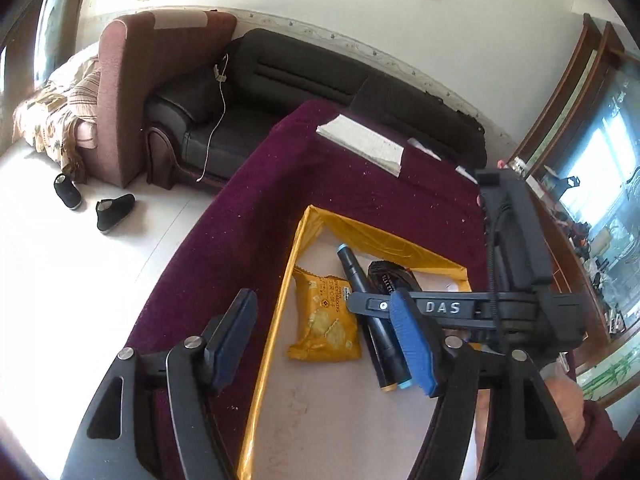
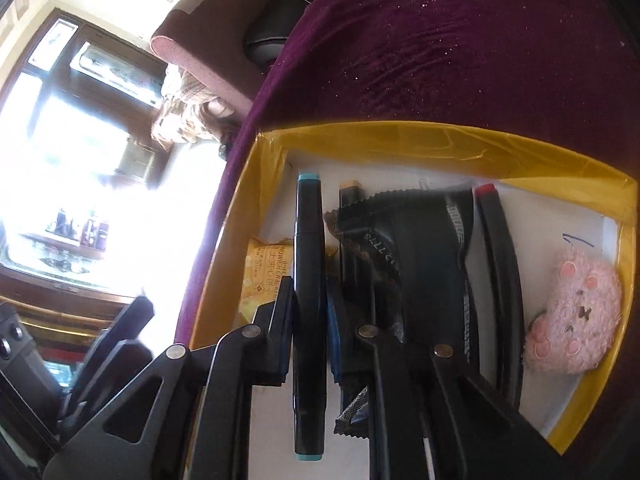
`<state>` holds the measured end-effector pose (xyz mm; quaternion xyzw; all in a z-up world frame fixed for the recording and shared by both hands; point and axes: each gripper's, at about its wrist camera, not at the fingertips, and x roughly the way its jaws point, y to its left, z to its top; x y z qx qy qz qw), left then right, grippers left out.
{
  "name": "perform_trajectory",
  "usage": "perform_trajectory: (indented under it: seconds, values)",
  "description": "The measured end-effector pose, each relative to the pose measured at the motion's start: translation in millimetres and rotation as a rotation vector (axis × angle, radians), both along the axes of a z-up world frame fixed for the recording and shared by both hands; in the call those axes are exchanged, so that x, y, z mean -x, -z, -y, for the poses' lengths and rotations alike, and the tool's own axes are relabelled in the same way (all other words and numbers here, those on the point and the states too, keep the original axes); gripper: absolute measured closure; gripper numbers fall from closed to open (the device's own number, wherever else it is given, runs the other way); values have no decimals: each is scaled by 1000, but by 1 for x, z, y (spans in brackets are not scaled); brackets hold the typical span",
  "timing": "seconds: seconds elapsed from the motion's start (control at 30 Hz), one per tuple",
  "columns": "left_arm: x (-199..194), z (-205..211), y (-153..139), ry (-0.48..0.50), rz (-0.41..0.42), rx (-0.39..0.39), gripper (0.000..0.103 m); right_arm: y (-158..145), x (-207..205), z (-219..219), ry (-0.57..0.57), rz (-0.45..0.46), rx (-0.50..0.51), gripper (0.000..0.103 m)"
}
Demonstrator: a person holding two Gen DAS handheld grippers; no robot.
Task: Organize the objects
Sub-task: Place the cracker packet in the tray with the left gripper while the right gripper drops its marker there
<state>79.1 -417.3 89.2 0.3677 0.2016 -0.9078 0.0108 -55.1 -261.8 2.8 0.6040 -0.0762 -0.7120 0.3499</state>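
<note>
The blue-capped marker (image 2: 308,312) sits squeezed between the right gripper (image 2: 310,312) fingers, inside the yellow box (image 2: 440,140). Right of it lie a black packet (image 2: 420,264) and pink plush (image 2: 576,316). The left gripper (image 1: 324,344) hangs spread wide, holding nothing, above the cracker packet (image 1: 324,320).

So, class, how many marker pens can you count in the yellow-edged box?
3. The blue-capped marker sits between the right gripper fingers; the tan-capped marker lies beside it, partly under a black snack packet; the red-capped marker lies beside the pink plush toy. Others may be hidden.
</note>
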Motion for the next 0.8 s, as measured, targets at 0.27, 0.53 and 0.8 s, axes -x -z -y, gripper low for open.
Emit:
perform_trajectory:
  seconds: [0.27,0.53,0.8]
  values:
    - [-37,20,-5,-70,-77,-35,39,2,0,11,13,1,-12,74]
    - [-45,15,-7,-59,-104,-44,39,-15,3,-5,74,-78,-49,73]
    - [-47,-17,-7,3,-103,-19,39,-88,-24,-90,155,-294,-21,72]
